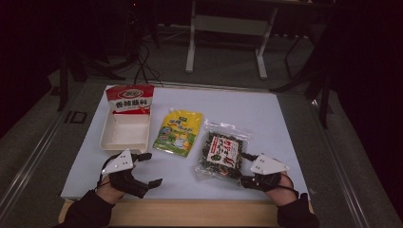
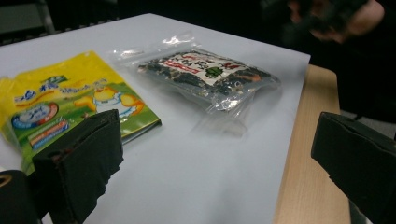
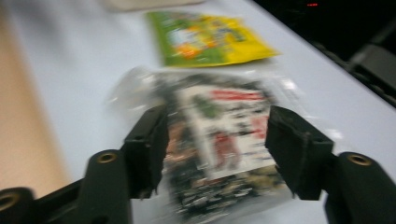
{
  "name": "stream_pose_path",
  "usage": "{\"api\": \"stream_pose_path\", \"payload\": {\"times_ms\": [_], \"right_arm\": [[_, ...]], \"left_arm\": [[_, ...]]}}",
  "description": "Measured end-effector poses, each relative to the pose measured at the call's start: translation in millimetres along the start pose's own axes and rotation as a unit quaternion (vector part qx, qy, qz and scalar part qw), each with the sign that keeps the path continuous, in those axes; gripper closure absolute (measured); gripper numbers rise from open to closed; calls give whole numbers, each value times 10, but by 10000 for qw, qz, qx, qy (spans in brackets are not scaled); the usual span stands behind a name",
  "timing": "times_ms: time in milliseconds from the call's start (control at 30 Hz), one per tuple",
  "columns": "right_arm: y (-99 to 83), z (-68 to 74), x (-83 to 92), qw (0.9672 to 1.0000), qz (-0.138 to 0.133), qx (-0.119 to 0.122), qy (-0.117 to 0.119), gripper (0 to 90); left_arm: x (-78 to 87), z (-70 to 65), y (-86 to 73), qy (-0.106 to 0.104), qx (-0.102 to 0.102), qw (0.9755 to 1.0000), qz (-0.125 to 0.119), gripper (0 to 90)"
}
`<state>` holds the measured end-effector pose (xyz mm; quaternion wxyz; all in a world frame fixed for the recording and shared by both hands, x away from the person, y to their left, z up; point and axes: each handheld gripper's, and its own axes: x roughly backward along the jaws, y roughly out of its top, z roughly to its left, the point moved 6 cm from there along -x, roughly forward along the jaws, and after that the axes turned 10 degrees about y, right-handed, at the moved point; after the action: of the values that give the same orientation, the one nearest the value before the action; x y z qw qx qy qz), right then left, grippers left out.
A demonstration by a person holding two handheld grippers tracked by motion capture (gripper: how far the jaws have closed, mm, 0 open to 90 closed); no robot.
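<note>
Right gripper (image 3: 217,154), jaws spread around the seaweed snack bag (image 1: 222,154) (beside yellow pouch (image 1: 177,132)), risks slipping off slick plastic.

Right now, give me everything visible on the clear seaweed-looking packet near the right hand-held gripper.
The clear packet is a glossy see-through plastic pouch of dark, flaky contents, with a white, red and green printed label and a flat sealed top edge. It lies flat on the white sheet, right of the yellow pouch. The right hand-held gripper stands at its near end, jaws open on either side; contact is unclear through the blur.
</note>
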<state>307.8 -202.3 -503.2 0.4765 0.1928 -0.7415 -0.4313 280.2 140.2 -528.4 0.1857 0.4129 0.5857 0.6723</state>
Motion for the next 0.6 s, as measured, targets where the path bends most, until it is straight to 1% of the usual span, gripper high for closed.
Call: {"api": "stream_pose_path", "payload": {"times_ms": [33,67,100,133,167,200,233,267,300,333,367,400,433,500,533,600], "right_arm": [[11,-76,1,9999,-48,-129,-78,303],[23,-150,2,9994,-128,-275,-135,256],[31,-221,4,9988,-193,-406,-189,229],[35,-276,3,9983,-238,-518,-116,186],[43,-333,4,9976,-316,-602,-146,183],[45,-383,7,9966,-386,-722,-127,149],[41,-426,2,9963,-379,-761,-82,120],[37,-480,0,9960,-374,-785,-220,133],[31,-519,-6,9958,-362,-809,-234,114],[22,-558,-13,9958,-330,-800,-282,111],[16,-595,-19,9954,-345,-831,-339,111],[8,-625,-27,9949,-348,-886,-331,107],[1,-662,-33,9946,-364,-896,-382,107],[-11,-733,-42,9936,-444,-970,-369,120],[-23,-771,-49,9929,-456,-1037,-367,143],[-54,-861,-74,9919,-438,-1125,-406,152]], "left_arm": [[-5,-1,-1,-43,-37,10000,0,41],[-6,-1,1,-38,-18,10000,-41,41],[-3,1,4,0,-46,10000,-77,45],[-3,1,4,0,-46,10000,-77,46],[-1,7,10,61,-114,9998,-132,46],[4,15,15,143,-151,9997,-160,46],[10,22,20,178,-112,9997,-138,46],[13,28,21,231,-85,9996,-121,46],[13,28,21,231,-85,9996,-121,46],[19,28,29,276,-56,9994,-201,46],[24,26,40,294,-53,9993,-223,46],[28,21,47,263,-16,9994,-240,46],[30,17,51,239,5,9994,-260,46],[28,12,52,244,-6,9994,-259,46],[25,1,52,256,-27,9993,-267,46],[22,-5,52,254,-75,9993,-260,46]]}}
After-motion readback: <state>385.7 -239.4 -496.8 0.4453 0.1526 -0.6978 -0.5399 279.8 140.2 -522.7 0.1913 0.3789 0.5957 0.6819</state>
